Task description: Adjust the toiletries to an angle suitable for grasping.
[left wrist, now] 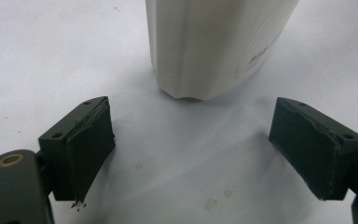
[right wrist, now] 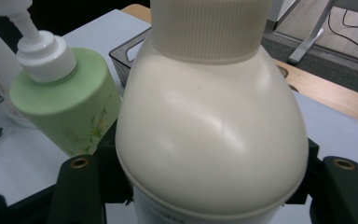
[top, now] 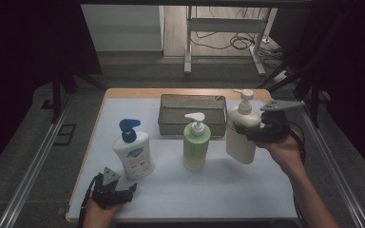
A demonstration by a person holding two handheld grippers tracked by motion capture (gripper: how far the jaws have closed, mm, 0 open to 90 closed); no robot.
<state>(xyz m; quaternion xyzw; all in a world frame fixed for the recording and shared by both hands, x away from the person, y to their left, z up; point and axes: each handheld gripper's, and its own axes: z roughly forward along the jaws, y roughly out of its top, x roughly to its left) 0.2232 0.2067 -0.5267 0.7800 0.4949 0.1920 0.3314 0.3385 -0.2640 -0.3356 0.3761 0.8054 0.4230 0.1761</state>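
Our left gripper rests low at the near edge of the table, its jaws spread wide with nothing between them. Just ahead of those jaws, in the left gripper view, stands the base of the white bottle with the blue pump, close to the pads but apart from them.

Our right gripper clamps the cream pump bottle by its upper body, one jaw on each side, the pads pressed against its flanks. In the high view we see the bottle hanging tilted, its base lifted off the table surface.

To the left of our right gripper stands the green pump bottle, near the cream one but not touching it. Beyond both, farther from our right gripper, sits the metal mesh basket.
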